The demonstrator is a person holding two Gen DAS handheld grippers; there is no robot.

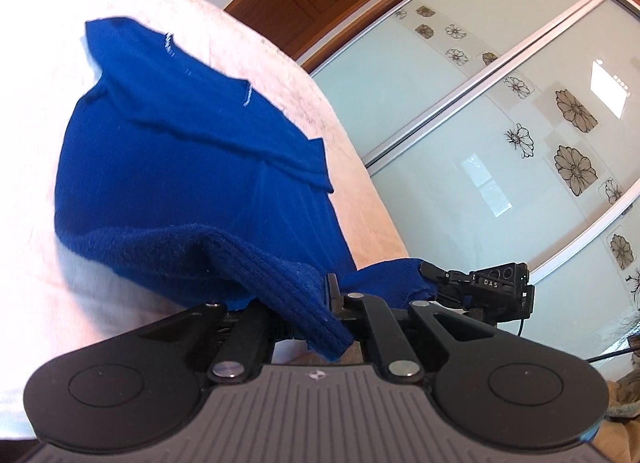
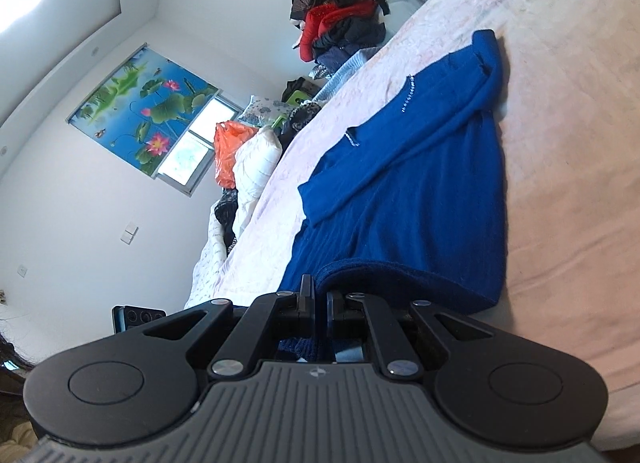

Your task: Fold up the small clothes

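Note:
A blue knitted sweater [image 1: 192, 167] lies spread on the pale pink bed [image 1: 36, 111], its sleeves folded across the body. My left gripper [image 1: 326, 295] is shut on the ribbed hem, which is lifted off the bed and drapes over the jaws. In the left wrist view my right gripper [image 1: 426, 272] pinches the hem's other corner at the right. Seen from the right wrist, the sweater [image 2: 420, 167] stretches away up the bed [image 2: 568, 191], and my right gripper [image 2: 319, 297] is shut on the raised hem edge. The left gripper's black body [image 2: 136, 315] shows at lower left, its fingers hidden.
A wardrobe with frosted sliding doors and flower prints [image 1: 500, 123] stands just past the bed's right edge. A pile of dark and red clothes [image 2: 344, 19] sits at the bed's far end. Pillows and an orange bag [image 2: 230, 151] lie along the left side under a window.

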